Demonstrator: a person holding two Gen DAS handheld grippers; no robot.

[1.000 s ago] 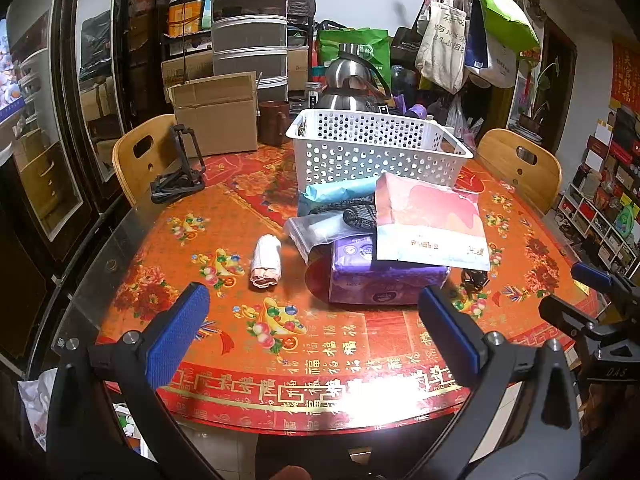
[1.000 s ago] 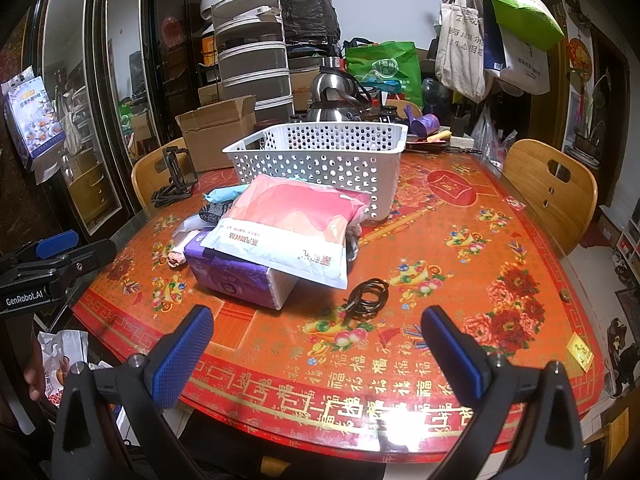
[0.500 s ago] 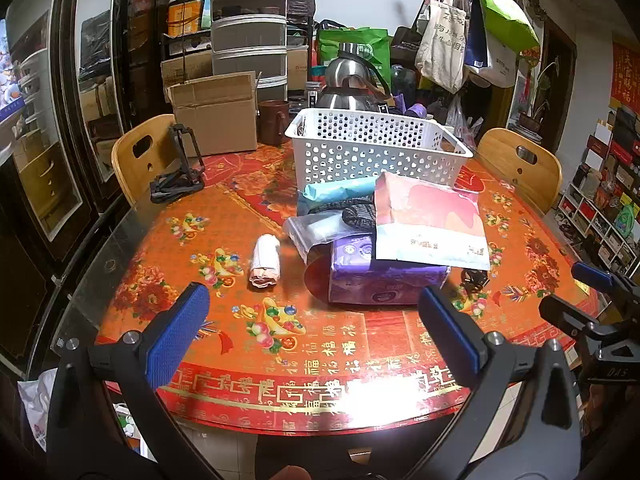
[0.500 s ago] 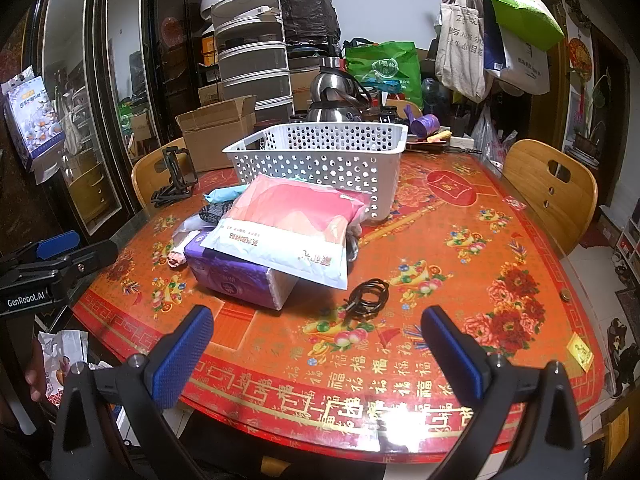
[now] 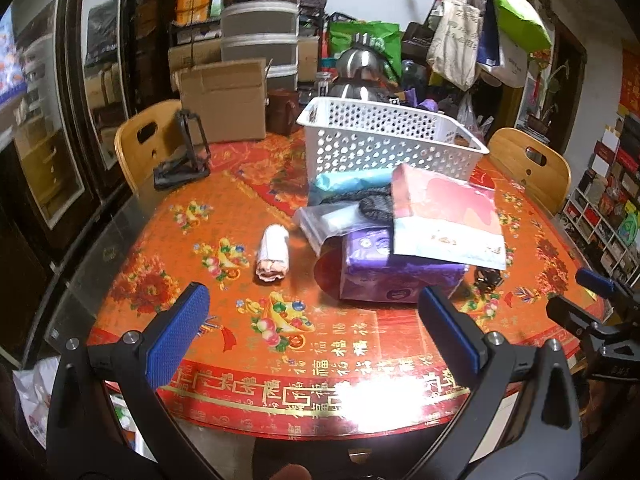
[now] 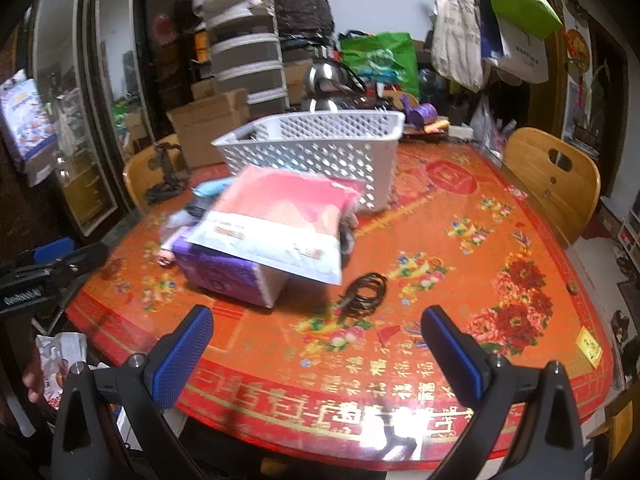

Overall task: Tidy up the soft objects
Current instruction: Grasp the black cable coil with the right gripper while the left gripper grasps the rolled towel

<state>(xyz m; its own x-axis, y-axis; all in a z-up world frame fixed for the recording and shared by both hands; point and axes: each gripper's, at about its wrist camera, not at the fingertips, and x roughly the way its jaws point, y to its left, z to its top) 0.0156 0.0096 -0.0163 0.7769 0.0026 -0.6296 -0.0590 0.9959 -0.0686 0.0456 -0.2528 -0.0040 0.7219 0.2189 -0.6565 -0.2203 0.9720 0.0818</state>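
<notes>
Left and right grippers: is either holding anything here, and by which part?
Nothing is held. The left gripper and the right gripper are both open above the table's near edge, with nothing between their pads.

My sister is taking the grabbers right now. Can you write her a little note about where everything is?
Left gripper: open, empty, above the near table edge.
Right gripper: open, empty, also near the edge.
Basket: at the back; nothing visible inside.
Pile in front of it: pink pack on the purple pack, clear bag and blue pack behind.
Rolled cloth: alone, left of the pile.
Done: nothing yet. Left: everything soft.
</notes>
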